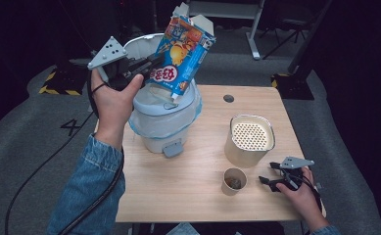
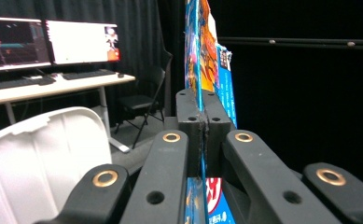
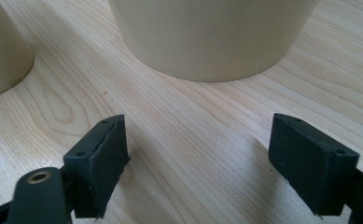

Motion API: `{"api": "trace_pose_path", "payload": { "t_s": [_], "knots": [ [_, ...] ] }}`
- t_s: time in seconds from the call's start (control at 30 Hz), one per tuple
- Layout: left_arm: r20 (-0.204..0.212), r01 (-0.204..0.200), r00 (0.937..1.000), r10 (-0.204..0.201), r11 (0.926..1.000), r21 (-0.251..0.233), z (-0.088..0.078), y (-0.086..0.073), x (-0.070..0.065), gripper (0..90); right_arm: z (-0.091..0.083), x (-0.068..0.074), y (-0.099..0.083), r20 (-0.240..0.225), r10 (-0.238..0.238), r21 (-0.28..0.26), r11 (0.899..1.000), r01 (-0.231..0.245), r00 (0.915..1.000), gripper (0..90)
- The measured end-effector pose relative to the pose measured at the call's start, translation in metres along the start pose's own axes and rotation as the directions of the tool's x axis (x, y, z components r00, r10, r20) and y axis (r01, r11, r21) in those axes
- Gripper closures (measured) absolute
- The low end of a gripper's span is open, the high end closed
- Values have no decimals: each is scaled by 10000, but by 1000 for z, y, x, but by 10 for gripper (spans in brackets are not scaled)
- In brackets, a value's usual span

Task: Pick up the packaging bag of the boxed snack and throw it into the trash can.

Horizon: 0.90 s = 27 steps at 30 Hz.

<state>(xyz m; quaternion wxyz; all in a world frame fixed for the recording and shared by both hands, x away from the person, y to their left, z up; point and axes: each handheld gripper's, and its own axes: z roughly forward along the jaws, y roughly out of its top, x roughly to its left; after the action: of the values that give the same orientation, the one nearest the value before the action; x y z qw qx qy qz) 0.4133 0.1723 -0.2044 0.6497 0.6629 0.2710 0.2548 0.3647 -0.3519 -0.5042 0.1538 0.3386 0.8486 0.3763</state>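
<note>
1. The left tool (image 1: 146, 66) has its jaws pressed together on the flattened blue snack carton (image 1: 182, 51), pinching a thin edge of it; the carton hangs tilted over the open white bin (image 1: 163, 117), its lower corner just above the rim.
2. The right tool (image 1: 272, 178) rests on the surface (image 1: 188, 196) with its jaws spread and nothing between them, near the perforated tin (image 1: 249, 139) and the small paper cup (image 1: 234, 181).
3. Risk: the pinch is on an edge only, so the carton could likely twist or slip out and land beside the bin rather than in it.
4. Risk: the carton looks broad against the bin's mouth; if let go while tilted, it may catch on the liner bag (image 1: 144, 125) and sit across the rim.
5. Risk: a push downward might tip the bin, since nothing steadies it.
6. The surface is a pale wood-grain top, carrying the bin, tin and cup, well apart.
7. The room is dark, with black curtains, grey carpet, a desk with lit monitors (image 2: 48, 42) and a chair (image 2: 144, 100).
</note>
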Motion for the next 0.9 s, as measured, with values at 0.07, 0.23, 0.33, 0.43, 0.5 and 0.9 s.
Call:
{"api": "trace_pose_path", "payload": {
  "t_s": [0.07,0.23,0.33,0.43,0.5,0.9],
  "knots": [
    [-59,18,10000,-19,10000,-54,3,0,5,891,0,0,0,7,7,-6,10000,-7,10000,199],
    [-325,51,9995,-50,10000,43,10,-4,16,891,0,0,0,17,10,-6,10000,-10,10000,200],
    [-691,35,9976,-35,10000,4,14,-8,23,891,0,0,0,21,18,-8,10000,-18,10000,200],
    [-817,133,9966,-138,9999,-64,17,-12,27,891,0,0,0,25,19,-7,10000,-19,10000,200],
    [-905,162,9958,-161,9999,5,21,-14,30,891,0,0,0,24,19,-8,10000,-19,10000,200],
    [-1281,472,9910,-400,9974,544,37,-30,40,890,0,0,0,25,16,-7,10000,-16,10000,200]
  ]
}}
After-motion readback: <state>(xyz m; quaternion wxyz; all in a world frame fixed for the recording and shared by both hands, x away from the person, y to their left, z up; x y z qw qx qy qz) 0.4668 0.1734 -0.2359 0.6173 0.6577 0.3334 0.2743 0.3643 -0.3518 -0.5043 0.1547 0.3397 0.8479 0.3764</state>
